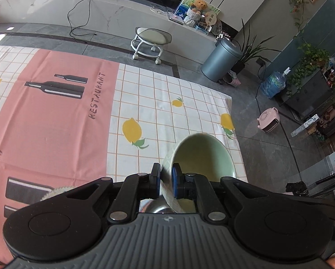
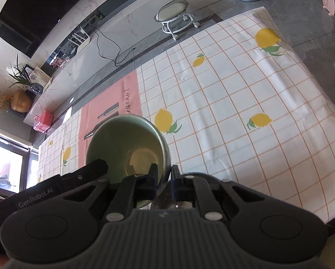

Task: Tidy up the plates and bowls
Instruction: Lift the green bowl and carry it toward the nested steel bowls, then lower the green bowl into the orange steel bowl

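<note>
Gripping one green bowl (image 1: 203,154) rim: left gripper (image 1: 166,180) and right gripper (image 2: 164,179) jaws, above tablecloth (image 2: 234,103).

A pale green ceramic bowl (image 1: 201,157) sits tilted on its side, its wall pinched between the left gripper (image 1: 166,180) fingers. The same empty bowl (image 2: 127,150) has its opposite rim pinched between the right gripper (image 2: 164,179) fingers, opening facing the camera.

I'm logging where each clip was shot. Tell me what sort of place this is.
Most likely a home living room. A wall television hangs over a long marble console, a teddy bear and potted plants sit around, and a lemon-print tablecloth covers the table.
</note>
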A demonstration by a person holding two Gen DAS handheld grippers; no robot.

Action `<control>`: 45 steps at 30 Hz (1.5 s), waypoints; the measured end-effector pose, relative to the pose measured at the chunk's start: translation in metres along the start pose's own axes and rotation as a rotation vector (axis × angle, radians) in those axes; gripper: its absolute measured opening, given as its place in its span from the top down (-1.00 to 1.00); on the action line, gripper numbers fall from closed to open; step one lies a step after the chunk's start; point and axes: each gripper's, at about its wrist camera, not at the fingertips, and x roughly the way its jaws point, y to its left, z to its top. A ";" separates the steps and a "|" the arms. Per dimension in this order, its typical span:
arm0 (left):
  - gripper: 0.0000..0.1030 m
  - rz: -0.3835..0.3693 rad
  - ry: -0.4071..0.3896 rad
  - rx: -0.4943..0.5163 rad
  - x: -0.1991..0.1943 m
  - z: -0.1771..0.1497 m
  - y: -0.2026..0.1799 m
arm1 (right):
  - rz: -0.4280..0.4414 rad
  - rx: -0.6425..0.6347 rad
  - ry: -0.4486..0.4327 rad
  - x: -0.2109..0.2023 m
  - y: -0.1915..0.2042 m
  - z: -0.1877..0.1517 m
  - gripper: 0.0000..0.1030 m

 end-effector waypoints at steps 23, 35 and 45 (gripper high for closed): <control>0.82 0.065 0.108 0.020 0.030 -0.070 -0.002 | -0.081 -0.042 -0.023 -0.002 -0.041 -0.063 0.82; 0.81 0.104 0.144 0.083 0.046 -0.073 -0.005 | -0.106 -0.072 0.011 0.016 -0.046 -0.059 0.83; 0.77 0.164 0.160 0.166 0.053 -0.073 -0.010 | -0.133 -0.088 0.048 0.033 -0.046 -0.061 0.88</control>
